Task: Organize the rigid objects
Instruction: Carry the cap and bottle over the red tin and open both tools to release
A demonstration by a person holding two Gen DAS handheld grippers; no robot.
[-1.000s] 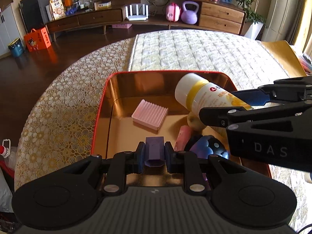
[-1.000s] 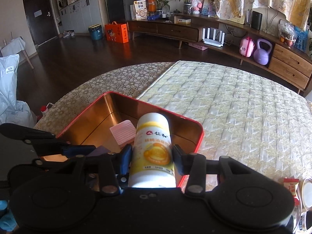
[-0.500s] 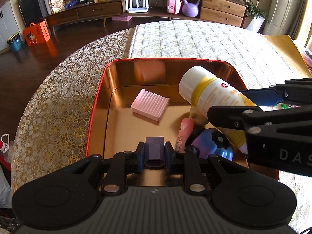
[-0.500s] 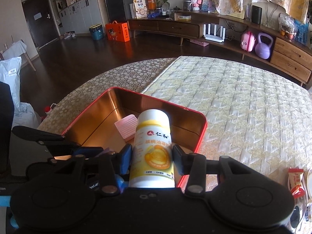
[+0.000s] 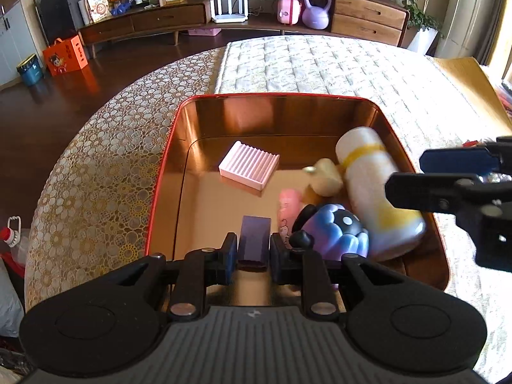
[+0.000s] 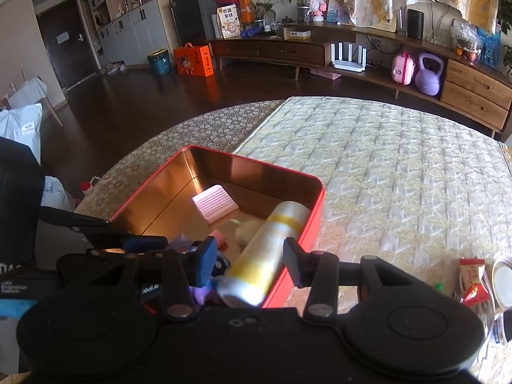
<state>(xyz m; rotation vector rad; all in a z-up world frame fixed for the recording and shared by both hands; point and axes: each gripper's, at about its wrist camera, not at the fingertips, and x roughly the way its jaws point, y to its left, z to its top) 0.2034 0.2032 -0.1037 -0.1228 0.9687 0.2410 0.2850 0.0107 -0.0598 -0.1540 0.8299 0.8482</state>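
One tin (image 5: 166,166), one bottle (image 5: 377,188), one soap dish (image 5: 248,169), one purple toy (image 5: 332,232).

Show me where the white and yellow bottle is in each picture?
Left wrist view: the bottle lies on its side at the right of the red tin, beside the purple toy.
Right wrist view: the bottle lies lower middle, between the open right gripper fingers, along the tin's right wall.
Shared landmark: the pink ridged block.

Black grippers — blue-padded fingers (image 5: 231,257), silver screws.
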